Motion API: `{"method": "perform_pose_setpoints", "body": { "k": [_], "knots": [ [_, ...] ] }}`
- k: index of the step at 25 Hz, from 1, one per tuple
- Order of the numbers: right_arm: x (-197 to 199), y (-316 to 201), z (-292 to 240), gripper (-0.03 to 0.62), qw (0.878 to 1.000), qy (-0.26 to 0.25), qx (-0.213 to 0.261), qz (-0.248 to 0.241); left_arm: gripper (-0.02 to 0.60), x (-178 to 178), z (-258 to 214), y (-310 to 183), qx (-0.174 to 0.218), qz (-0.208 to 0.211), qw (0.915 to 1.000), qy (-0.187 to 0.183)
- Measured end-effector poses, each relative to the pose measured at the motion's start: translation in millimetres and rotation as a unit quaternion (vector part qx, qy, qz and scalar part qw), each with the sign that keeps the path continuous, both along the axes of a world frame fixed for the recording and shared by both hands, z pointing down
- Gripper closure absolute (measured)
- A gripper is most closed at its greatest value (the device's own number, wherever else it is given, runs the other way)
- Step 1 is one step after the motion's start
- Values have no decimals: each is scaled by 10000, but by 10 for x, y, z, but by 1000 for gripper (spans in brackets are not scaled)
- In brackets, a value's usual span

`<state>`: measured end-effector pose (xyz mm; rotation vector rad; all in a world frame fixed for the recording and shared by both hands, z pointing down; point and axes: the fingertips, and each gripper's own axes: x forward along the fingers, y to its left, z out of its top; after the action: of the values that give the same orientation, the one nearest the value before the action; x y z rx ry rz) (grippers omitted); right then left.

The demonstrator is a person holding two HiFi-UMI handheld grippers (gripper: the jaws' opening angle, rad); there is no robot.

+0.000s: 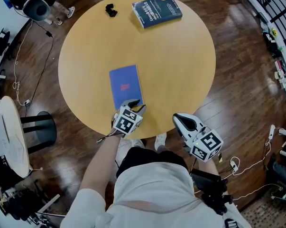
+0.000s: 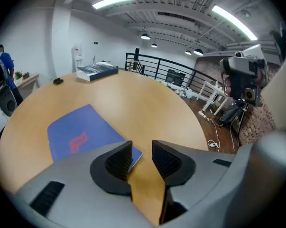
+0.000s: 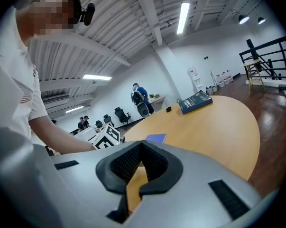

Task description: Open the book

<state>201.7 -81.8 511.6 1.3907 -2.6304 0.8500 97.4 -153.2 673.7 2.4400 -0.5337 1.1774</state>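
Round tan wooden table (image 1: 180, 56) bears the thin blue book (image 1: 125, 84), closed, near its front edge. Left gripper (image 1: 134, 104), jaws parted and empty, hovers at its near corner, apparently approaching; next it must nip the cover's edge. Right gripper (image 1: 180, 120), clenched on nothing, hangs off the rim.

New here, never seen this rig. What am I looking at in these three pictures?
No robot: a person holds a two-jaw gripper in each hand. One picture comes from a camera on the person's head, looking down; the other two from cameras riding on each gripper. On the table lie a thin blue book, a thicker dark book at the far edge and a small black object beside it. The left gripper stands open at the thin book's near corner, gripping nothing. The right gripper is shut and empty, by the table's near edge.
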Motion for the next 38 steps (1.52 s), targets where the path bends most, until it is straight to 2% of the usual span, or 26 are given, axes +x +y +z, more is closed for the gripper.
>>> {"method": "perform_pose_setpoints", "body": {
  "k": [4, 14, 25, 31, 33, 38],
  "knots": [
    [-2, -57, 43, 594, 10000, -19, -44, -30, 460, 18, 133, 6, -137, 93, 9990, -416],
    [44, -113, 116, 595, 9999, -81, -138, -31, 460, 55, 251, -3, -69, 9, 9953, -964],
    [76, -78, 145, 595, 9998, -114, -175, -13, 466, 53, 329, 14, -194, -225, 9947, -989],
    [61, -77, 163, 595, 9998, -110, -194, -20, 506, 18, 327, -10, -85, -262, 9940, -1062],
    [51, -80, 153, 594, 9998, -113, -183, -34, 526, 21, 304, 1, -35, -230, 9941, -1058],
    [40, -67, 146, 594, 9998, -100, -165, -40, 523, 74, 329, 64, 153, 65, 9929, -1176]
  ]
}}
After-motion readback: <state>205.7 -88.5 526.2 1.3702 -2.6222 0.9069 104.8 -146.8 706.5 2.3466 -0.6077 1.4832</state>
